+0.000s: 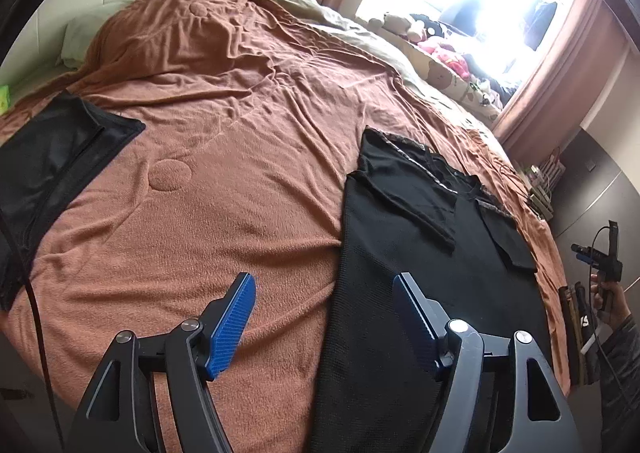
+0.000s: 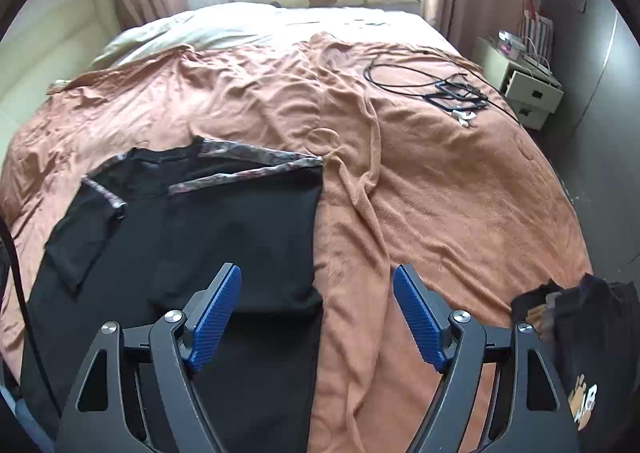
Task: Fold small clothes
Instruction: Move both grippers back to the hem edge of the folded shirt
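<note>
Shirt [image 2: 240,221] lies flat on the bed's orange blanket [image 2: 440,213], sleeves already tucked in to narrow it, and my left tool [image 1: 324,321] and right tool [image 2: 318,313] both hover spread apart, gripping nothing.

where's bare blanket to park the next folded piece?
Widest free patch: brown blanket between the folded black garment and the black shirt. Also free right of the shirt, short of the cables. Crowded: clothes pile at the near right edge.
</note>
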`<control>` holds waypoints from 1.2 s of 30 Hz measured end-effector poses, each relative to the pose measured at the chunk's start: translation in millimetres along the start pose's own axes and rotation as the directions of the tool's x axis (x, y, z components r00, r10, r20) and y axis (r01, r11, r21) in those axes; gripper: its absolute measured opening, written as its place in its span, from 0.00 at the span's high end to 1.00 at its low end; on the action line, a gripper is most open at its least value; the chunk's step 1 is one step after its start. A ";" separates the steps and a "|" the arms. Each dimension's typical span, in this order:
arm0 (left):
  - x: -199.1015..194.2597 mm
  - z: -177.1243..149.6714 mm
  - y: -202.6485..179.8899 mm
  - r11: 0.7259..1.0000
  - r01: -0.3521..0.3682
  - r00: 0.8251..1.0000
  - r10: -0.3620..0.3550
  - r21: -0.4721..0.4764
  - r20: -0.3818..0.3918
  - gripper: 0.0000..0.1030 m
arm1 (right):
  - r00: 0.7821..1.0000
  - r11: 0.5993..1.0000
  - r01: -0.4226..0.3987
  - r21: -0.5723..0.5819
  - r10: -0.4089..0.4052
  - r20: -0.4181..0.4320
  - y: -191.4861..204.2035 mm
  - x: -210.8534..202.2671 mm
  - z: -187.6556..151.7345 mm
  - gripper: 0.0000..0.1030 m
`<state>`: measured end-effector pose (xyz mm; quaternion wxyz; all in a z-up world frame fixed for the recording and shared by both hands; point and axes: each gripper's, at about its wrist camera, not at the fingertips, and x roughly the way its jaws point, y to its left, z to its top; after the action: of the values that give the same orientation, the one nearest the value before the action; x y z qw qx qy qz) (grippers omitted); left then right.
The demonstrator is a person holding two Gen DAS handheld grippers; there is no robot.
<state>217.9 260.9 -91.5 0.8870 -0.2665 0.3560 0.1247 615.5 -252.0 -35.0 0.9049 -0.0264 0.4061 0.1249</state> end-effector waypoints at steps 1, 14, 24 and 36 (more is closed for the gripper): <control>-4.3 -1.5 -1.8 1.000 -0.004 1.000 0.004 0.009 -0.001 0.26 | 1.000 1.000 -0.008 -0.007 0.008 0.004 -1.0 -10.1 -7.4 0.24; -55.8 -41.6 -24.3 0.997 0.011 1.000 -0.010 0.071 -0.010 0.25 | 0.995 1.000 0.011 -0.009 -0.010 0.103 -1.7 -128.1 -121.7 0.24; -108.6 -73.1 -39.7 0.994 0.050 0.998 -0.052 0.100 0.024 0.25 | 0.975 0.993 -0.119 0.020 0.113 0.191 3.1 -217.2 -189.1 0.17; -175.4 -99.1 -64.2 0.984 0.043 0.989 -0.066 0.175 0.130 0.00 | 0.937 0.986 -0.159 0.056 0.133 0.322 6.6 -300.4 -279.9 0.01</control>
<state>62.7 146.7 -4.3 0.9318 -0.1897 0.2968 0.0869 218.1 -348.9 0.9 0.9469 0.0610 0.2609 0.1780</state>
